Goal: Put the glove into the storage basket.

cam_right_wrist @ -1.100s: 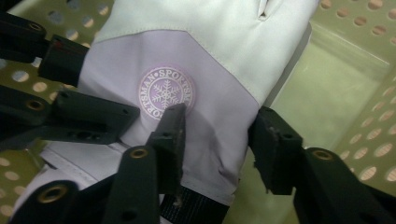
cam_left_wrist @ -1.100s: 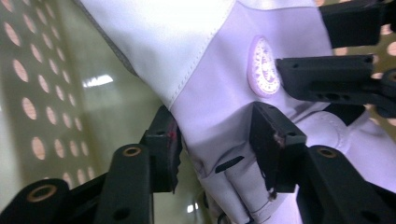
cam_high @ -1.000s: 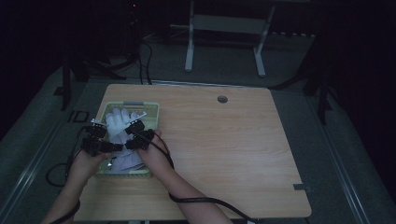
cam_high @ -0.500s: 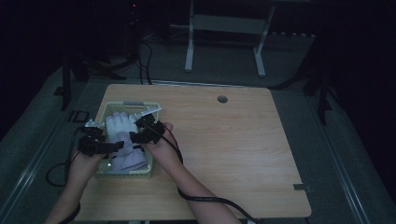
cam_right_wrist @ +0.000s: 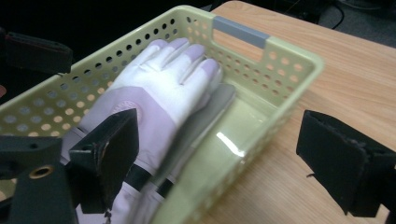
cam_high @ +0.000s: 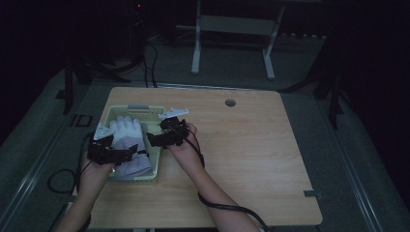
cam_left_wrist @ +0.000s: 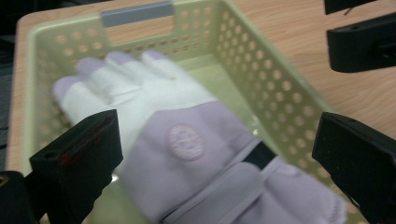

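Your left gripper (cam_high: 126, 152) hangs over the near left part of the basket (cam_high: 153, 163), which sits by the table's (cam_high: 251, 159) left edge. Its jaws are spread wide with nothing between them; in the left gripper view they flank the glove (cam_left_wrist: 187, 154) without touching it.

The glove lies flat inside the basket, fingers toward the far wall with the grey handle (cam_right_wrist: 240, 31), cuff toward you and reaching the near end. It looks like a pair stacked one on the other, though I cannot be sure.

Your right gripper (cam_high: 155, 139) sits at the basket's right wall, also released and empty. In its own view one jaw is over the glove inside the basket and the other is outside, above bare wood.

The risks, as I judge them:
- Close the right gripper as it stands and you may clamp the wall instead of the glove, dragging or tipping the light basket.
- Pinch only the top layer of fabric and the glove beneath could stay behind or snag on the perforated wall.

The right gripper view shows a darker grey layer (cam_right_wrist: 205, 116) under the white fingers, which the left gripper view hides. The left gripper view shows the round badge (cam_left_wrist: 186, 141) and wrist strap (cam_left_wrist: 261, 154) clearly; the high view is too dim for either.
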